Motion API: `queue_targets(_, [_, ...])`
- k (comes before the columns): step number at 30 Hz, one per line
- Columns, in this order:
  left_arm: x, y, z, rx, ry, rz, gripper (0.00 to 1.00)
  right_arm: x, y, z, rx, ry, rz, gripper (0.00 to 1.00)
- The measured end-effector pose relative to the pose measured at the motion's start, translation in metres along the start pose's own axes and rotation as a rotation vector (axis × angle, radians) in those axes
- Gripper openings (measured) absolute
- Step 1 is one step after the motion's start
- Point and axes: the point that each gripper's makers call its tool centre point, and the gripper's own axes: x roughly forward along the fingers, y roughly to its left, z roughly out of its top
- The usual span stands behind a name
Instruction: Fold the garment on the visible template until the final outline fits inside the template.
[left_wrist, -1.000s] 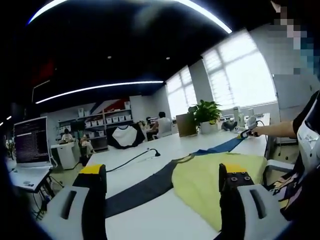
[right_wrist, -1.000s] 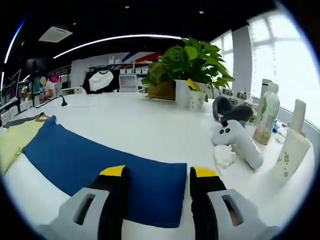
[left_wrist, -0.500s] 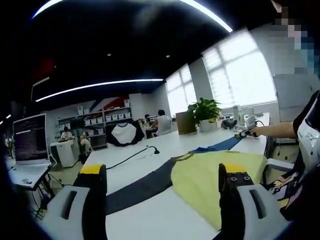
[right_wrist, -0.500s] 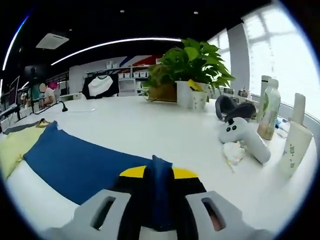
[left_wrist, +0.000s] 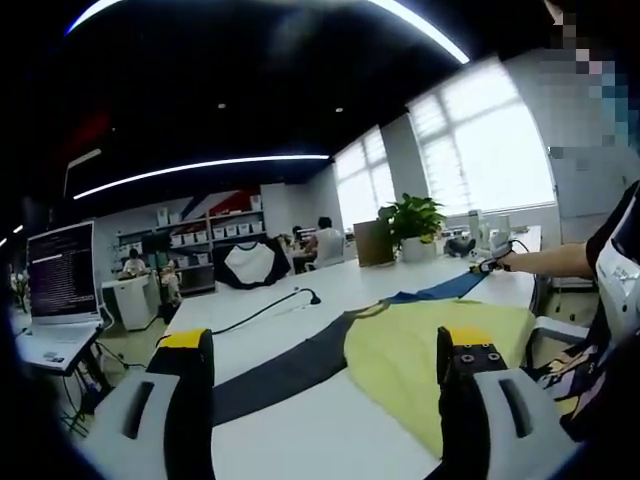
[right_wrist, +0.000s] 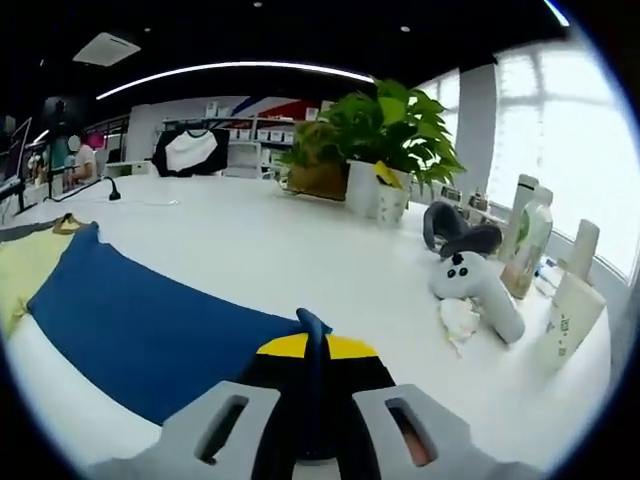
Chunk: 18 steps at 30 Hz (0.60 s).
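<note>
A: Left gripper view, item by item?

B: Left hand-held gripper (left_wrist: 325, 375): jaws standing wide apart, gripping nothing, hovering above the white worktop (left_wrist: 330, 440). Garment (left_wrist: 420, 360): lying flat on the worktop, yellow body between and beyond the jaws, one dark sleeve (left_wrist: 285, 365) running out to the left, one blue sleeve (left_wrist: 440, 292) reaching away toward the far right. Right hand-held gripper (left_wrist: 487, 266): sitting at the end of that blue sleeve, a person's forearm (left_wrist: 550, 260) extending to it. Black cable (left_wrist: 265, 315): trailing across the worktop beyond the dark sleeve. Potted plant (left_wrist: 412, 228): standing at the far end. Laptop (left_wrist: 62, 285): open, screen lit, on a separate stand at left.

A: And the right gripper view?

B: Right hand-held gripper (right_wrist: 312, 360): jaws pressing together, clamping the cuff end of the blue sleeve (right_wrist: 140, 325), a fold of cloth poking up between the yellow tips. Sleeve spreading flat leftward to the yellow body (right_wrist: 25, 275). Potted plant (right_wrist: 385, 135): well beyond the gripper. White controller (right_wrist: 480, 290): lying to the right, crumpled tissue (right_wrist: 460, 318) just beside it. Bottles (right_wrist: 545, 270): standing along the right edge.
</note>
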Motion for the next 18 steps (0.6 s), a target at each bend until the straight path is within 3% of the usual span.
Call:
queue_targets(7, [0.0, -0.001, -0.002, -0.004, 0.002, -0.004, 0.97, -0.012, 0.003, 0.03, 0.013, -0.056, -0.004, 0.0])
queue_targets(18, [0.002, -0.006, -0.005, -0.024, -0.005, -0.019, 0.97, -0.041, 0.031, 0.084, 0.048, -0.142, 0.029, 0.0])
